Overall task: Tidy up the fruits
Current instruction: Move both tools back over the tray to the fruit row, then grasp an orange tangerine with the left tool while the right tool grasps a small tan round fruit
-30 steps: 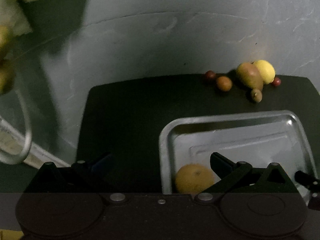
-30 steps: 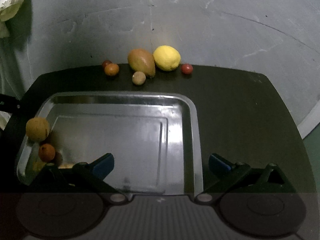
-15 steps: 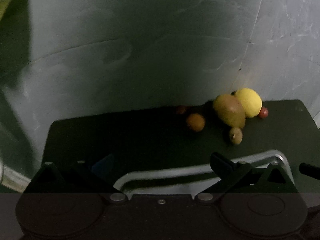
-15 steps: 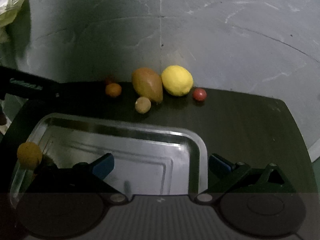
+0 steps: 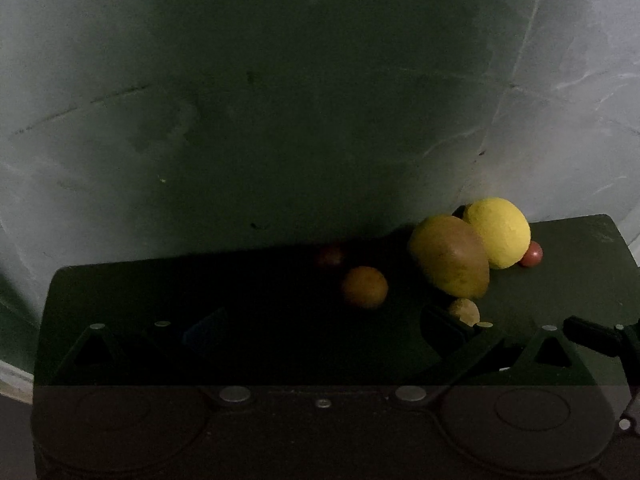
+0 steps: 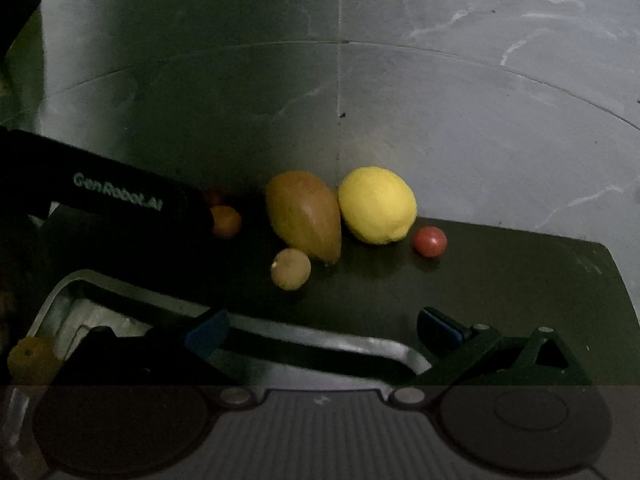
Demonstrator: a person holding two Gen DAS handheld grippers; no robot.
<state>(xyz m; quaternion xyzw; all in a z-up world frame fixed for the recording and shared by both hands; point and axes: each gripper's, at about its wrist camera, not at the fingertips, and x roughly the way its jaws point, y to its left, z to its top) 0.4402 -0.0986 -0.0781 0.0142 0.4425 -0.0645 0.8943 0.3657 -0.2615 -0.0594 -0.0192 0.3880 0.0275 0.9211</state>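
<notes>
Polished metal tray (image 6: 360,346) is glinting along its rim; matt dark bench (image 6: 520,280) is absorbing light. Lemon (image 6: 376,210) is showing dimpled, dull rind; mango (image 6: 304,216) smooth skin; cherry tomato (image 6: 430,241) glossy. Fingers (image 6: 440,326) are appearing matt plastic.

Two low wrist views, both close, facing the same fruit cluster (image 5: 460,256) (image 6: 320,216) against the wall.

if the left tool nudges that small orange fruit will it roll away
Probably yes: the small orange fruit looks round and sits free on the flat dark mat, touching nothing. It looks smooth, so the open left tool may slip unless centred. A push rightward would likely send it into the mango.
</notes>
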